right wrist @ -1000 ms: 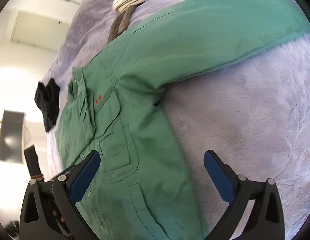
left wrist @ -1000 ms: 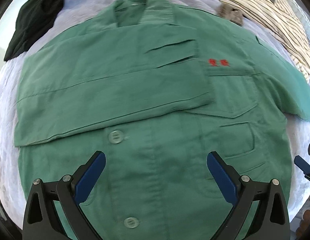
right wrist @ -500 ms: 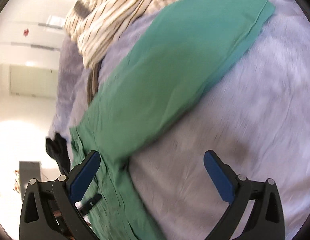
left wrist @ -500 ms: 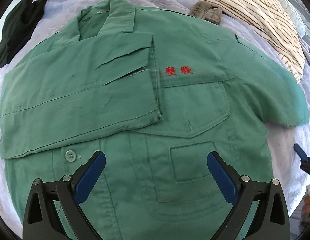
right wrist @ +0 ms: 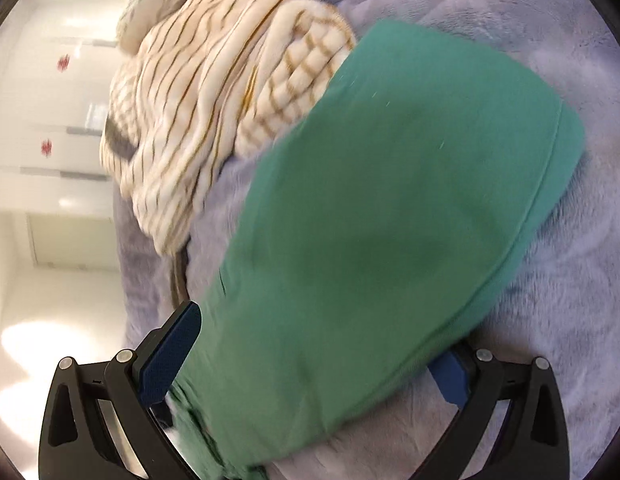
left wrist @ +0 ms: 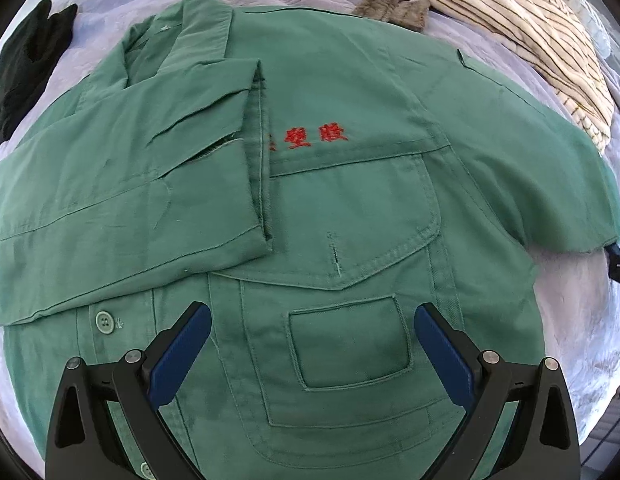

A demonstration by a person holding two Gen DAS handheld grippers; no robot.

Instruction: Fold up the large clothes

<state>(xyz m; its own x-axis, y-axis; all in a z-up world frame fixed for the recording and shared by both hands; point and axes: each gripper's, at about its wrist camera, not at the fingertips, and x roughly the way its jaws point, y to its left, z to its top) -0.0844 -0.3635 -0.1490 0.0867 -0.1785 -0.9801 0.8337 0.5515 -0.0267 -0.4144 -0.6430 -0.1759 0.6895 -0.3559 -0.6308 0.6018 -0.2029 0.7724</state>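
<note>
A green work jacket (left wrist: pixel 350 184) with red embroidered characters lies face up on a lilac plush cover (left wrist: pixel 582 320). One sleeve (left wrist: pixel 121 208) is folded across its chest. My left gripper (left wrist: pixel 312 344) is open and empty above the chest pocket. The other sleeve (right wrist: pixel 390 216) stretches out flat in the right wrist view. My right gripper (right wrist: pixel 314 356) is open, its jaws standing either side of that sleeve close above it, with the right fingertip hidden behind the cloth.
A cream striped blanket (left wrist: pixel 510 16) lies bunched at the far right and also shows in the right wrist view (right wrist: pixel 213 120). A dark garment (left wrist: pixel 25 64) lies at the far left. A brown fuzzy item (left wrist: pixel 394 8) sits by the jacket's shoulder.
My left gripper has shifted right along the jacket, from the buttons to the chest pocket. My right gripper has swung from the jacket body to the outstretched sleeve and come close over it.
</note>
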